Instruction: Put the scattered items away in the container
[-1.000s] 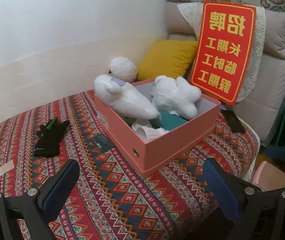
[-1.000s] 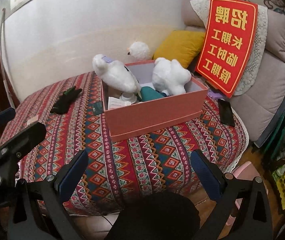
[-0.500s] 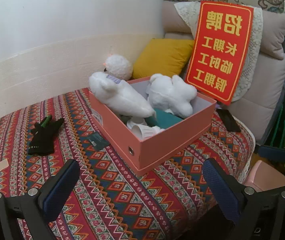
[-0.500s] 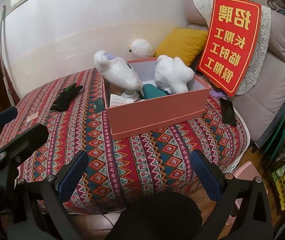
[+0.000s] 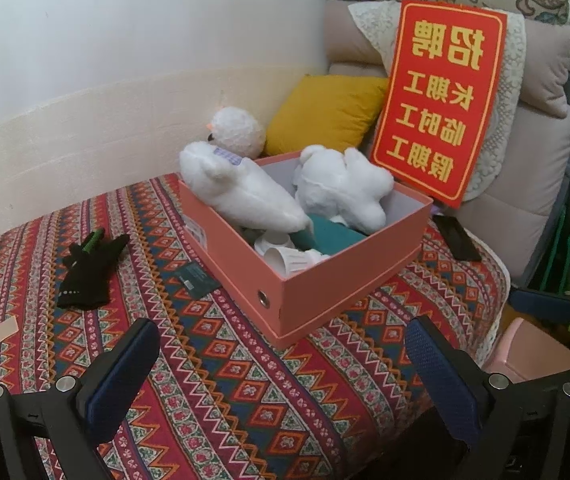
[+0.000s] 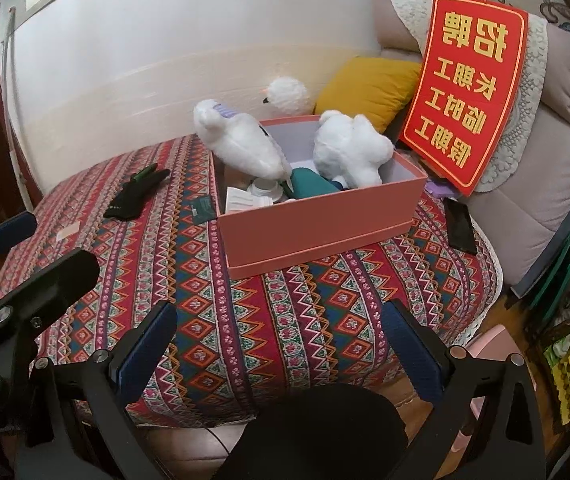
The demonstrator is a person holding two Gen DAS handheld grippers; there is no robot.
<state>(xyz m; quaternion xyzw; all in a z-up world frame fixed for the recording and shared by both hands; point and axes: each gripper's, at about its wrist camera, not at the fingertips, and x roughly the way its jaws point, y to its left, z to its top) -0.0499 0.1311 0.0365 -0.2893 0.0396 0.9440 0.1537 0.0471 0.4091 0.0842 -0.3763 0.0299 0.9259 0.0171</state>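
Left of the salmon-pink rectangular cardboard box [image 5: 341, 276], on the red patterned woven cloth [image 5: 245, 380] of the table, the remaining loose items were located. A black knitted glove [image 5: 89, 276] lay well apart from the box, its long axis running from the near cuff toward the far fingers, roughly along the left gripper [image 5: 281, 380] line of sight. A small dark green card [image 5: 197, 280] lay just beside the box wall, and a small pale label [image 5: 1, 332] lay near the left table edge. Both the left gripper and the right gripper [image 6: 281, 356] were held spread and empty, short of the table. The glove was judged nearer to the left gripper; a forward-left reach was indicated.
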